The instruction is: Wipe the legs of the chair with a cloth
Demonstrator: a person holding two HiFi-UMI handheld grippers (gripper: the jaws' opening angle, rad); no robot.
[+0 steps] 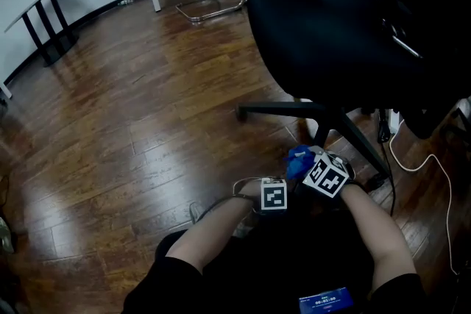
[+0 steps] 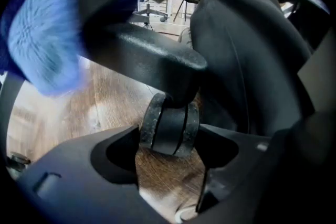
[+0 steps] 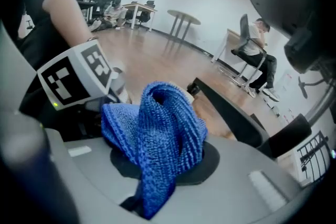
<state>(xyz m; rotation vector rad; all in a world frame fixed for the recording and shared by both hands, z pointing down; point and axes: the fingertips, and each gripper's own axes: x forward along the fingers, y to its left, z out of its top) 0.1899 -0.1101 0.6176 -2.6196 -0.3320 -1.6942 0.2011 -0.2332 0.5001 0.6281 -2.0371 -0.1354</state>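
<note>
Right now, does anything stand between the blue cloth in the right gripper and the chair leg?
Nothing visible does. The right gripper holds the blue cloth right beside the chair leg, with no object between them. The left gripper is clamped on that leg's caster, at its end, clear of the cloth.

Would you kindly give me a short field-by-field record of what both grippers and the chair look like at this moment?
Setting: black office chair on a brown wooden floor
Left gripper: jaws closed on a black caster wheel beneath a black chair leg
Right gripper: jaws clamped on a bunched blue knitted cloth
Cloth position: close beside that leg; contact cannot be told
Task state: leg steadied, cloth in hand; wiping contact not confirmed
</note>
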